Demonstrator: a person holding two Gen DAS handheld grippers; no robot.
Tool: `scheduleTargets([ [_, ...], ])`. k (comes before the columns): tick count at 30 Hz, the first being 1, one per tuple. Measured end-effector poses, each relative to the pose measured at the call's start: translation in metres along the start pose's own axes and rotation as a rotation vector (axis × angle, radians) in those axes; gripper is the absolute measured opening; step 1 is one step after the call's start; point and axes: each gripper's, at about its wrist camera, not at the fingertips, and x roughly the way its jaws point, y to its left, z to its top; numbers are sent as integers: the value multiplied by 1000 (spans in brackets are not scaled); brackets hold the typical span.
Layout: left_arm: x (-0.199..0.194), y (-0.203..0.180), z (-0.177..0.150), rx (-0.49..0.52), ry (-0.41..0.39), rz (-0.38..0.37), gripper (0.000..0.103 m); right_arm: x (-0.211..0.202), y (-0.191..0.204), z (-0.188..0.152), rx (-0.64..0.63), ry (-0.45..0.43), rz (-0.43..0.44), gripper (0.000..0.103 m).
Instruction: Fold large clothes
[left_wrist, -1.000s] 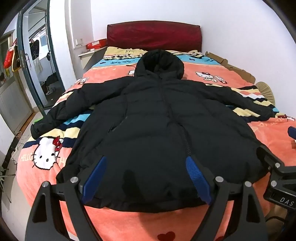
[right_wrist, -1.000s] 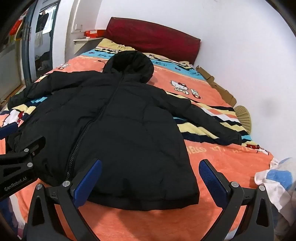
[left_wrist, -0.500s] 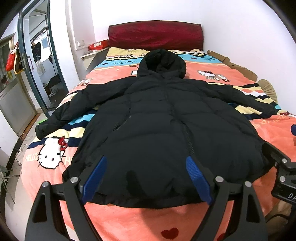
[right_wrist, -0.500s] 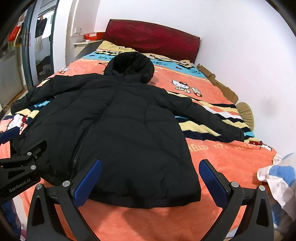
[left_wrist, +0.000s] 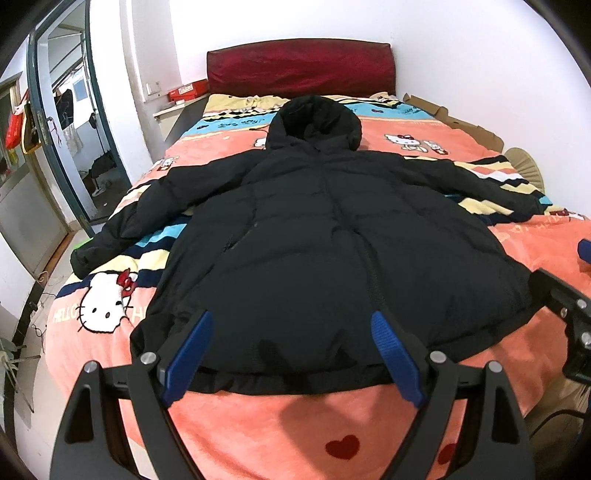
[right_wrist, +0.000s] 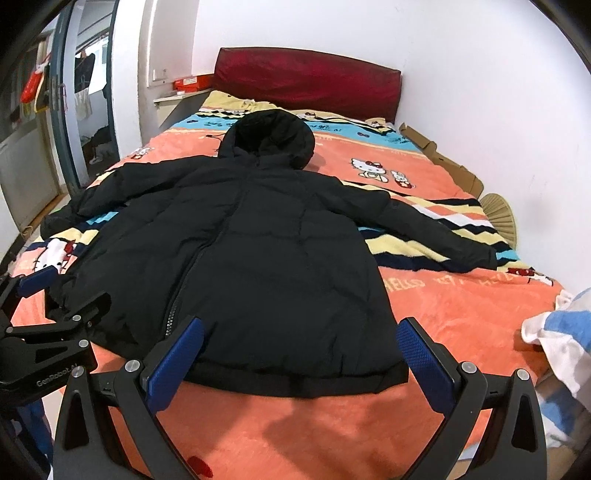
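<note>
White walls surround the bed (left_wrist: 480, 424). Left view: the black coat (left_wrist: 332, 240) lies flat, sleeves spread, hem at the foot edge, farther off than a second ago; left claw (left_wrist: 291, 362) spread, empty. Right view: right claw (right_wrist: 299, 362) spread above the hem.

Bare blanket (right_wrist: 461, 314) right of jacket (right_wrist: 258, 258); cloth heap (right_wrist: 561, 332) beyond.

Orange cartoon-cat blanket (left_wrist: 461, 147) is covering my bed; red headboard (left_wrist: 299, 68) is standing behind, cardboard (right_wrist: 439, 158) lying along the wall.
</note>
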Motion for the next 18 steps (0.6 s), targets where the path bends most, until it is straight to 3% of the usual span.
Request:
scheduleTargets([
  [9,-1,14,-5,-27,-12,20,88,-5,3,-2,-4,-5,13,103],
  [18,-2,20,-5,-11,-3,-28,88,-5,8,0,-16,0,-1,102],
])
